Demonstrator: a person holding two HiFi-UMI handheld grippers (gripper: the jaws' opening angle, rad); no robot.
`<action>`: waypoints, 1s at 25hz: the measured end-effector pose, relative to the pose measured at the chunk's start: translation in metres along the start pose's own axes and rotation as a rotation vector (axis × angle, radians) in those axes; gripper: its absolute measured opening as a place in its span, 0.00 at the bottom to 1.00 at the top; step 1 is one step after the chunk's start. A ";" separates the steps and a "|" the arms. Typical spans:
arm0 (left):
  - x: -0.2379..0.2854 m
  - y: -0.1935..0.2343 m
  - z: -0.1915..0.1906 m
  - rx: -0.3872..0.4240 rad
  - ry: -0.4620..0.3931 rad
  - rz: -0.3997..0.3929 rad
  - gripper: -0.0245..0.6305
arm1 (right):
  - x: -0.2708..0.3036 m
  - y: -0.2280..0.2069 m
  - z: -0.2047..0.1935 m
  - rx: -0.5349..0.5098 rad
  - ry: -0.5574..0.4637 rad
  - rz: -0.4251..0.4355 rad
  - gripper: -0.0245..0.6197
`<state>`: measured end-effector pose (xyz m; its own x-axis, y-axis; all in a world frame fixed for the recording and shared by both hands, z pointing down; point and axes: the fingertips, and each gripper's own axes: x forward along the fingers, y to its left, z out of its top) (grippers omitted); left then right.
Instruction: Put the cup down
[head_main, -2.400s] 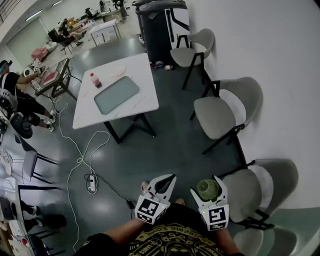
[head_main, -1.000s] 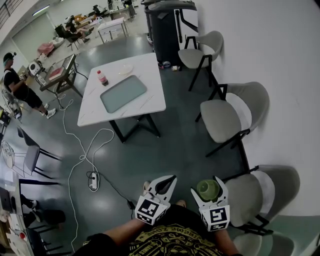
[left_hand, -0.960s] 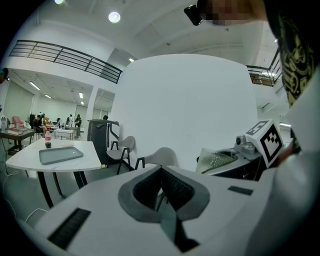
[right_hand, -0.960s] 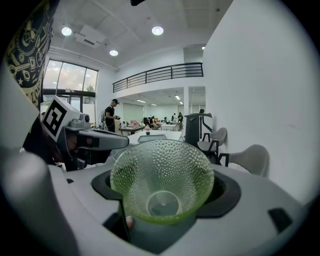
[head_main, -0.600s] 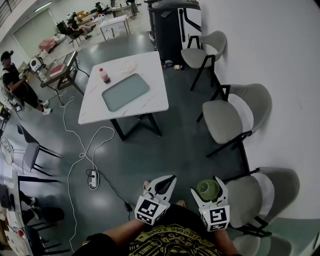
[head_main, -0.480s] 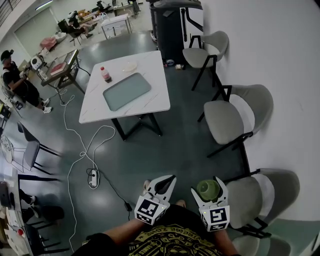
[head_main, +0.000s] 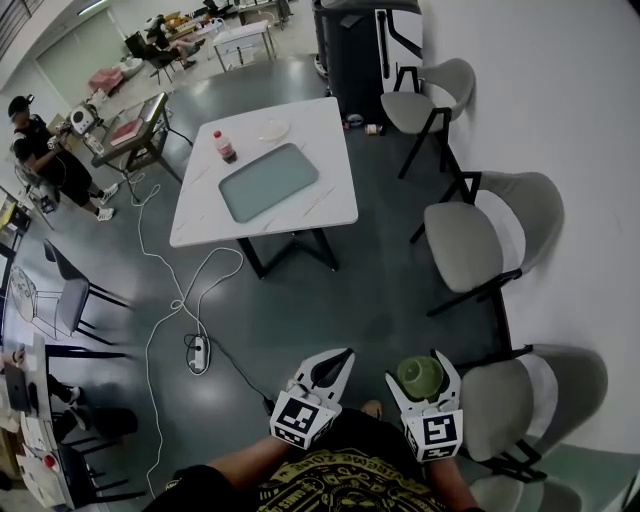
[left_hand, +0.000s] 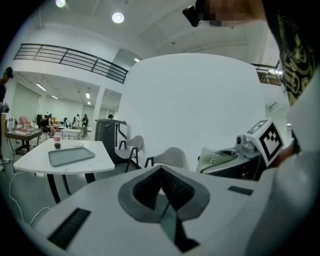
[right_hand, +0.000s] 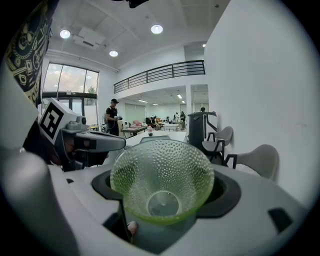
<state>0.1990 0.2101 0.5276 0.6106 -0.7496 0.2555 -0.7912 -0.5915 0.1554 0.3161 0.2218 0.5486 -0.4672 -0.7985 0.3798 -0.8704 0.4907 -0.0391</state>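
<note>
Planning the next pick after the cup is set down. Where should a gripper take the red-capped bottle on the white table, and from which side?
Probably grip the bottle around its mid-body, jaws level: it stands upright and is narrow. It sits near a corner of the table with the tray beside it, so come from the corner side, away from the tray.

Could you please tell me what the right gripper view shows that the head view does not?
Only the right gripper view: the green cup's dimpled inside and clear base, plus ceiling lights and a balcony railing. Only the head view: the white cable and power strip on the floor. Both: the cup held in the right gripper, the left gripper, and the white table with its bottle.
</note>
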 end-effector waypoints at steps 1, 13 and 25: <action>0.001 0.003 0.001 0.000 -0.001 0.001 0.03 | 0.003 0.001 0.002 0.000 -0.001 0.001 0.65; 0.006 0.051 0.016 -0.023 -0.035 0.013 0.03 | 0.045 0.013 0.028 -0.036 0.005 0.009 0.65; -0.001 0.112 0.035 -0.059 -0.083 0.011 0.03 | 0.090 0.040 0.067 -0.084 0.017 -0.004 0.65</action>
<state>0.1110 0.1338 0.5113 0.6005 -0.7796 0.1781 -0.7972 -0.5662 0.2095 0.2287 0.1461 0.5199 -0.4602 -0.7951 0.3950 -0.8561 0.5152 0.0396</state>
